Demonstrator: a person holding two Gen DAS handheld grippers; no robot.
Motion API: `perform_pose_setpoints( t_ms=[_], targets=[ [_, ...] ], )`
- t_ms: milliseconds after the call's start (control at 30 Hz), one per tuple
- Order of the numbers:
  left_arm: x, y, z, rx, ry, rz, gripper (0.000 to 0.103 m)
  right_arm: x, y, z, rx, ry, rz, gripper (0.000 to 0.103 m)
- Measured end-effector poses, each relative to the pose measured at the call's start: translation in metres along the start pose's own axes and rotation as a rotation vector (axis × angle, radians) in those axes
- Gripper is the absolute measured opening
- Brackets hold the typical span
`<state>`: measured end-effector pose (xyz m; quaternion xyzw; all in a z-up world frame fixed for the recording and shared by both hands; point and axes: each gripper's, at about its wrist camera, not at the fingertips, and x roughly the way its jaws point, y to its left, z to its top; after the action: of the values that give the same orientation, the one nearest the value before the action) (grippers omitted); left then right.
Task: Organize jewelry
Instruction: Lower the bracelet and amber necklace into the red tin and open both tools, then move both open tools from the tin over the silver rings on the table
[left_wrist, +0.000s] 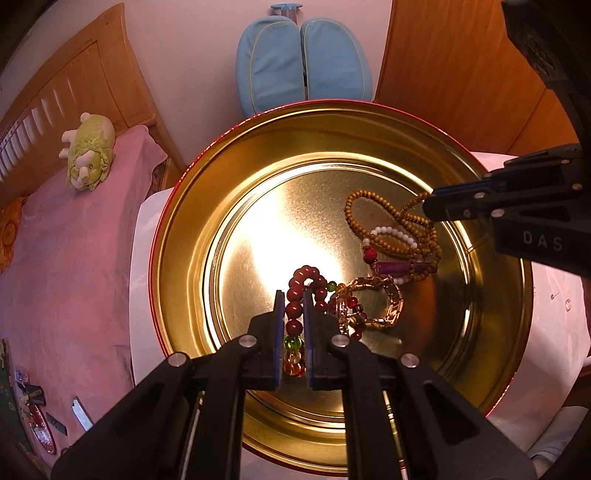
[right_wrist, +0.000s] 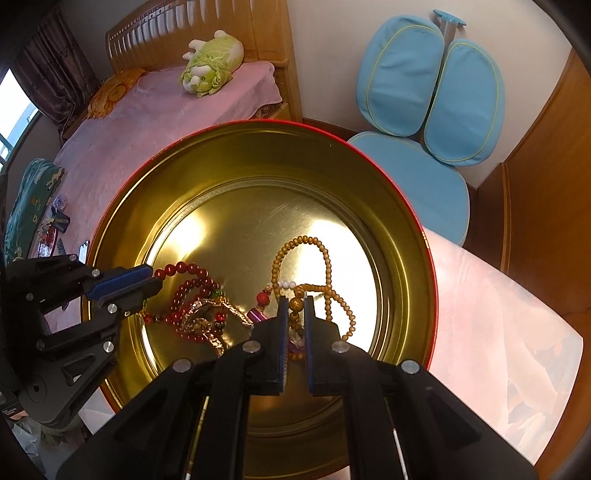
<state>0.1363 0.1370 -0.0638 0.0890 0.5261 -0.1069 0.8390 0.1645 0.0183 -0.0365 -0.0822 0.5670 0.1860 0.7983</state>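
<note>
Two grips on: your left gripper (left_wrist: 294, 325) pinches the dark-red bead bracelet (left_wrist: 303, 286), right gripper (right_wrist: 295, 328) the limp wooden bead strand (right_wrist: 314, 273); lift slowly, they're tangled lower centre of the round gold tin (left_wrist: 177, 236).

Landmark: gold tin (left_wrist: 192, 236). Far-left part of tin floor bare, open from above. Near-right part crowded: dark red bead bracelet (left_wrist: 295, 306), gold chain bracelet (left_wrist: 391, 302), tan bead strand (left_wrist: 388, 225) tangled, touching. Left gripper (left_wrist: 294, 295) clamped on red beads at tin's near side; right gripper (left_wrist: 428, 206) pinching tan strand over right side. Raised wall rings floor, blocks sideways entry.
</note>
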Motion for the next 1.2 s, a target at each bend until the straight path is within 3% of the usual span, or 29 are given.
perform_pose_setpoints(
  t_ms=[133, 200, 233, 300, 367, 900, 1200],
  targets=[
    [0.002, -0.001, 0.001, -0.001, 0.003, 0.006, 0.010, 0.001, 0.004, 0.003, -0.014, -0.010, 0.007, 0.008],
    [-0.001, -0.009, -0.001, 0.050, -0.014, 0.065, 0.013, -0.004, 0.007, 0.004, -0.023, -0.031, 0.008, 0.010],
    [-0.002, -0.015, -0.002, 0.086, -0.020, 0.109, 0.038, -0.008, 0.008, 0.005, -0.020, -0.055, 0.010, 0.016],
    [-0.003, -0.020, -0.005, 0.114, -0.037, 0.155, 0.085, -0.015, 0.007, 0.008, -0.002, -0.089, 0.015, 0.068],
    [-0.006, -0.021, -0.008, 0.119, -0.057, 0.148, 0.085, -0.022, 0.007, 0.009, 0.014, -0.123, 0.012, 0.076],
    [-0.008, -0.007, -0.013, 0.047, -0.026, 0.134, 0.085, -0.027, 0.016, 0.001, -0.039, -0.130, 0.021, 0.096],
    [-0.032, -0.011, -0.025, -0.010, -0.066, 0.097, 0.085, -0.057, 0.011, -0.024, -0.003, -0.208, 0.034, 0.097]
  ],
)
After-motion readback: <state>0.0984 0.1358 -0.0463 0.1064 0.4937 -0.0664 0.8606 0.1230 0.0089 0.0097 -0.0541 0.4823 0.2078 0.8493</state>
